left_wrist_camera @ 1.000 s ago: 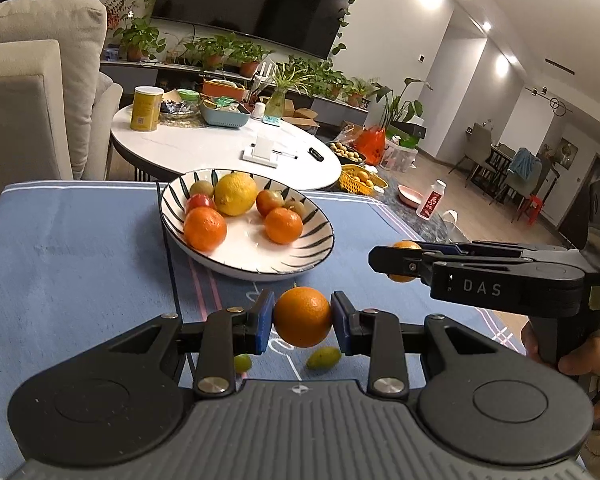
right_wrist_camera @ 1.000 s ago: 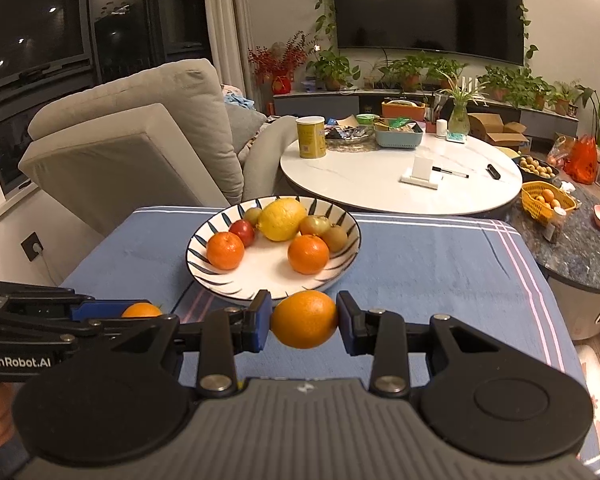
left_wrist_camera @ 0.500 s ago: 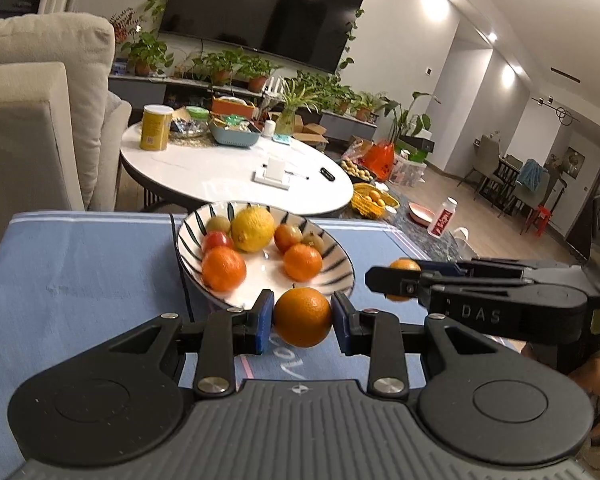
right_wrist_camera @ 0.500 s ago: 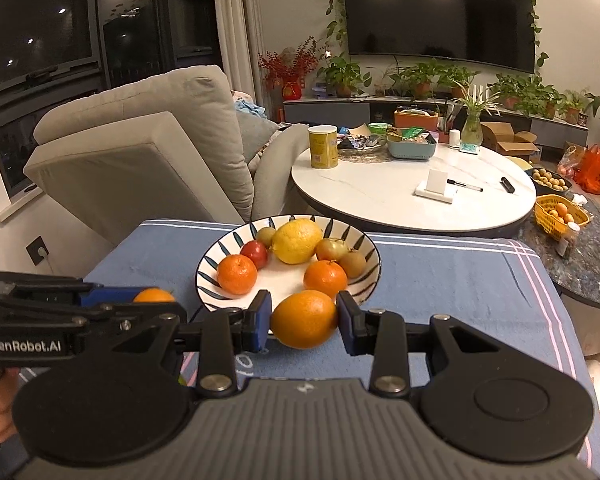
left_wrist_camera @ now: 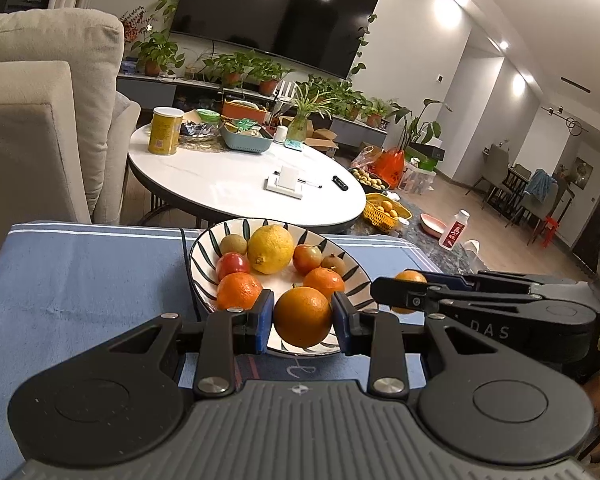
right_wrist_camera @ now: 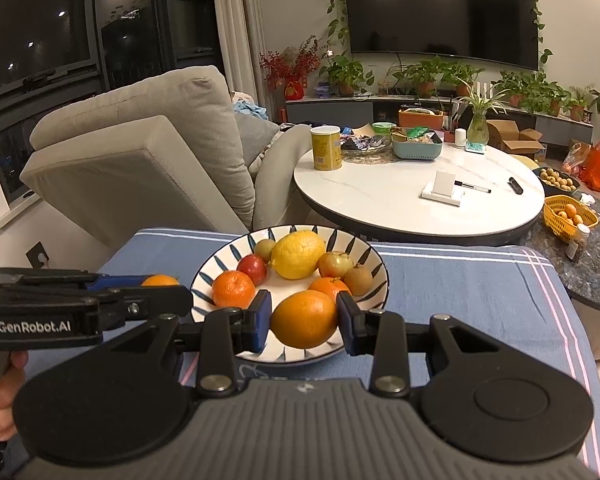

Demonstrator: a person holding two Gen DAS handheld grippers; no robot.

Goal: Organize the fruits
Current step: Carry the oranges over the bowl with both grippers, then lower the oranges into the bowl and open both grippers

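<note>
A striped white bowl [left_wrist_camera: 204,248] [right_wrist_camera: 374,270] stands on the blue cloth and holds a lemon [left_wrist_camera: 270,249] [right_wrist_camera: 298,254], two mandarins, a red fruit and small brown-green fruits. My left gripper [left_wrist_camera: 302,317] is shut on an orange [left_wrist_camera: 303,316], held over the bowl's near rim. My right gripper [right_wrist_camera: 303,319] is shut on a second orange [right_wrist_camera: 303,319], also above the near rim. In the left wrist view the right gripper [left_wrist_camera: 408,286] reaches in from the right with its orange [left_wrist_camera: 410,277]. The right wrist view shows the left gripper [right_wrist_camera: 160,286] coming in from the left.
The blue cloth [left_wrist_camera: 80,280] covers the near table. Behind it stands a round white table [left_wrist_camera: 236,176] with a yellow can [left_wrist_camera: 165,131], a teal tray and a pen. A beige armchair [right_wrist_camera: 140,160] is at the left. A yellow basket [right_wrist_camera: 568,214] of fruit sits at the right.
Both grippers have moved forward toward the bowl, each still gripping its orange. The oranges now hang over the bowl's near rim instead of over the cloth in front of it.
</note>
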